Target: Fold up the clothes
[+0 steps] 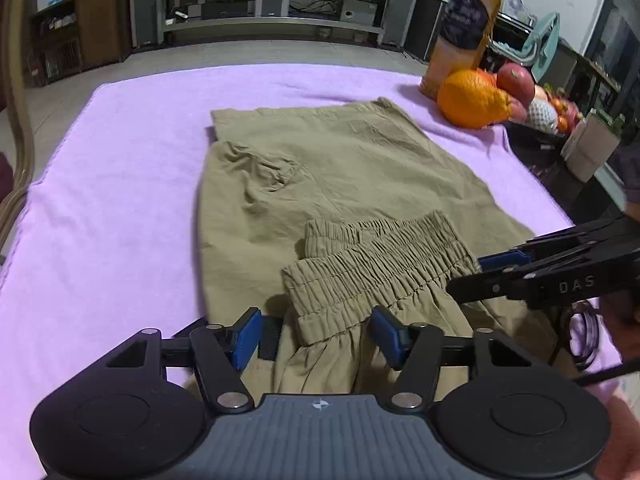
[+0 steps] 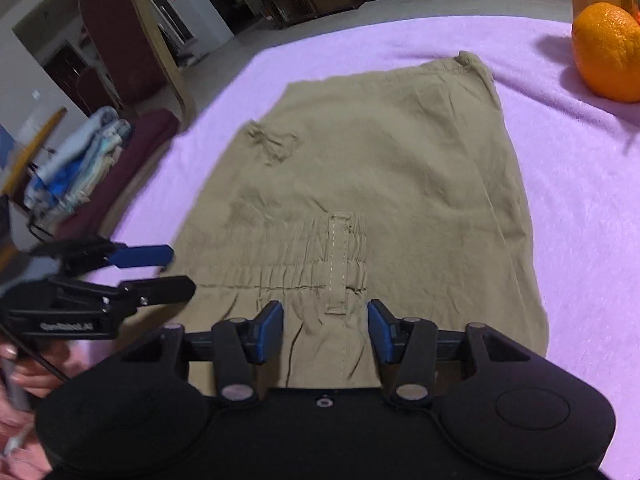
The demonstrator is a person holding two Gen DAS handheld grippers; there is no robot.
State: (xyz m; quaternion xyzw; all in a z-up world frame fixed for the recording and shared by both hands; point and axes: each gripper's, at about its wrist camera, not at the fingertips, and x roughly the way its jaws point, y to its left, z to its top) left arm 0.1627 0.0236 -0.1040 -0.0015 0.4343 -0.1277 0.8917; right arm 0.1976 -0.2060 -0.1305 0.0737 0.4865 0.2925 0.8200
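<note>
Khaki shorts (image 1: 352,168) lie on the purple cloth, partly folded, with the elastic waistband (image 1: 384,264) doubled back near me. They also show in the right wrist view (image 2: 384,168), where the waistband (image 2: 312,256) and its belt loop lie just ahead of the fingers. My left gripper (image 1: 316,336) is open, its blue pads on either side of the waistband's near edge, holding nothing. My right gripper (image 2: 326,330) is open over the waistband. The right gripper shows from the side in the left wrist view (image 1: 476,276), the left gripper in the right wrist view (image 2: 176,272).
A purple cloth (image 1: 120,184) covers the table. An orange (image 1: 472,98), a juice bottle (image 1: 464,24) and other fruit stand at the far right corner. A chair with folded clothes (image 2: 76,160) stands off the left edge. Shelves stand behind.
</note>
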